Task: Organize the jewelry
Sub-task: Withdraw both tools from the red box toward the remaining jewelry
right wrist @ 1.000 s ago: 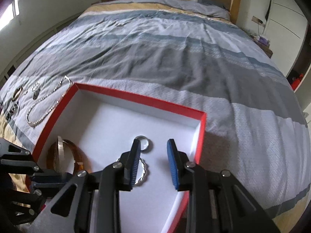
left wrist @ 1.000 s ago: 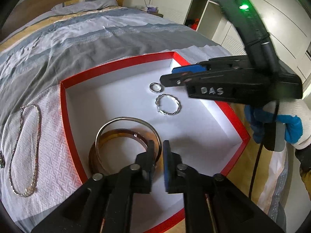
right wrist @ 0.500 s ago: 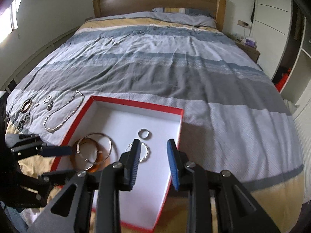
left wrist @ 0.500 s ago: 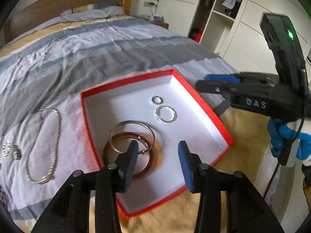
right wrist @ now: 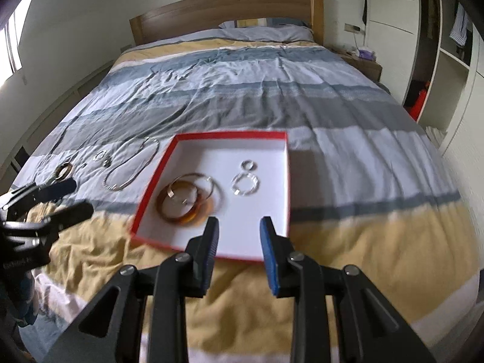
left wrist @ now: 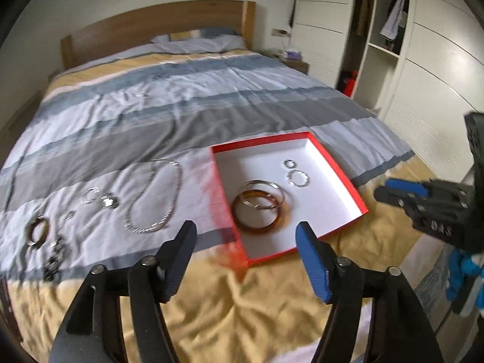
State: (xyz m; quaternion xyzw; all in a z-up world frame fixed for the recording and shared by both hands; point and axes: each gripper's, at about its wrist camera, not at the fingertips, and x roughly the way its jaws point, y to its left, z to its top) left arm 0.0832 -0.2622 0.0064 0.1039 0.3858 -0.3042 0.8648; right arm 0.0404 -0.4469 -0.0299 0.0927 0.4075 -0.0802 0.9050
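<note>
Left wrist: your left gripper (left wrist: 246, 237), jaws just opened and empty, has the necklace (left wrist: 155, 196) lying ahead-left on the bed (left wrist: 181, 96), beside the red box (left wrist: 360, 205). Right wrist: your right gripper (right wrist: 239, 237) is part-open, empty, farther off.

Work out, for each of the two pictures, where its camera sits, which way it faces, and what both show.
Left wrist: on the left gripper, jaws open and just widening, facing down the bed; gloved hand at right.
Right wrist: on the right gripper, jaws apart and empty, facing the headboard.
Shared: the red box with the bangles, the chain necklace beside it.
</note>
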